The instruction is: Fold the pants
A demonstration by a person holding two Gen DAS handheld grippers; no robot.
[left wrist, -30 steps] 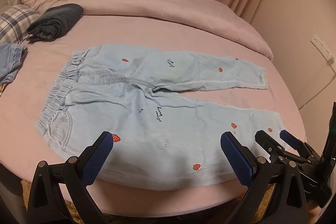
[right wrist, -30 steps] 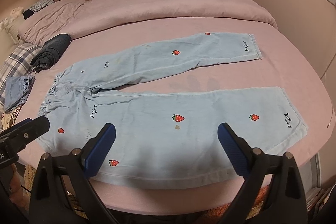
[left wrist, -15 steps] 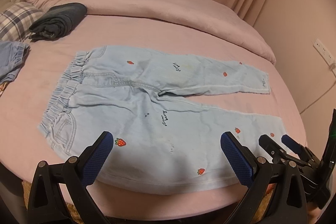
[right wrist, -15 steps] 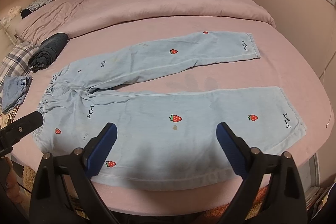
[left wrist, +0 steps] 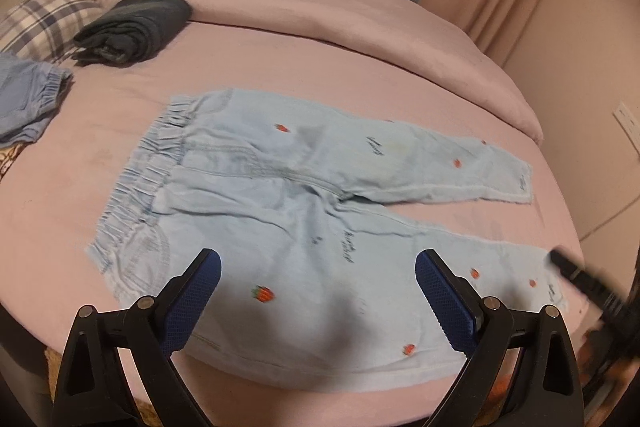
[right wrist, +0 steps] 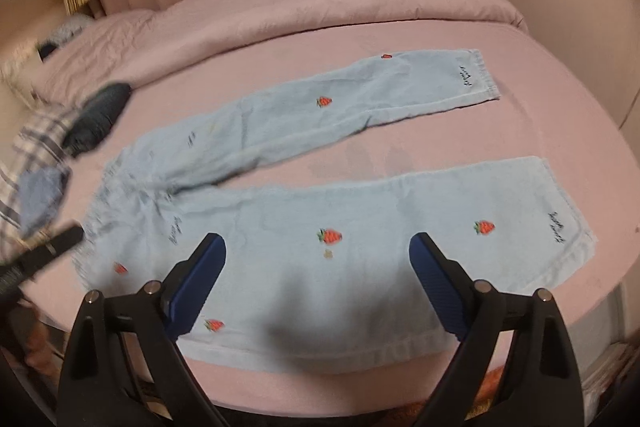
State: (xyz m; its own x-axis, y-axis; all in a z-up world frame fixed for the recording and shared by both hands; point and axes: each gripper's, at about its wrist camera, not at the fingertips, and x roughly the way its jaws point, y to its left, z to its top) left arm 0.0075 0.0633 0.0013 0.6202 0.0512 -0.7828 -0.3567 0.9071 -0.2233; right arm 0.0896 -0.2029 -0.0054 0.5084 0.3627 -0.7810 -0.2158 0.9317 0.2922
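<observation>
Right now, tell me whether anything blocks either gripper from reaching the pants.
Nothing visible does. The light blue strawberry-print pants lie flat on the pink bed right ahead of the open left gripper and open right gripper. The folded dark garment sits well beyond.

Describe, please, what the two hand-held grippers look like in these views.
The left hand-held gripper and right hand-held gripper look alike: black triangular frames with cut-outs, silver pivot pins, and two fingers faced with textured blue pads. No cables, markings or sleeves show.

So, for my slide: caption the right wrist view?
Open right gripper poised over strawberry-print pants spread flat on a pink bed.
</observation>
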